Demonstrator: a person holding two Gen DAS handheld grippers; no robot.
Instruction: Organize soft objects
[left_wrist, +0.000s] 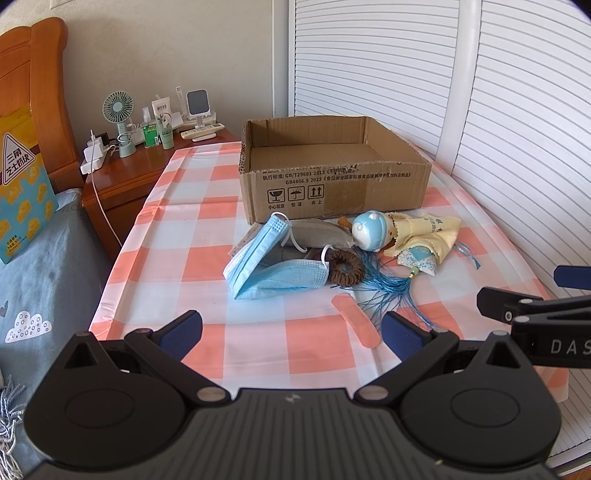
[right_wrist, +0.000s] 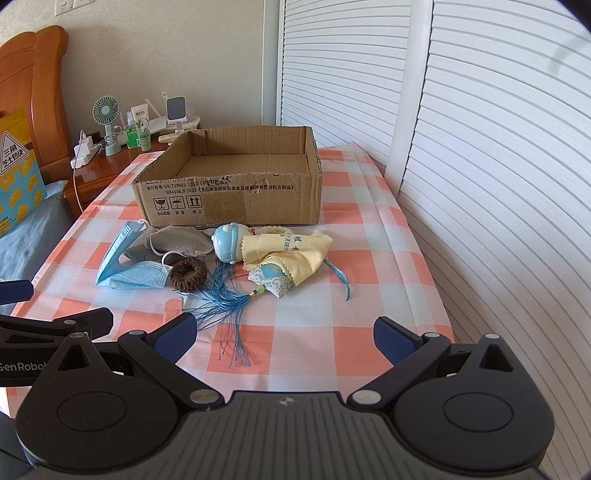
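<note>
Both tongs hover low over the near edge of the checked tablecloth (left_wrist: 258, 192), jaws spread wide, nothing held. Left gripper (left_wrist: 291, 332) sits w/ the pink plaster (left_wrist: 356, 319) just ahead of its right finger; blue face mask (left_wrist: 266, 262) further ahead. Right gripper (right_wrist: 284, 336) has the blue tassel (right_wrist: 229, 299) strands reaching its left finger. Soft pile — grey mask (right_wrist: 173, 240), brown scrunchie (right_wrist: 188, 273), yellow cloth (right_wrist: 288, 251), blue-capped doll (right_wrist: 229, 242) — lies between tongs and cardboard box (right_wrist: 229, 199), touching the box's front.
</note>
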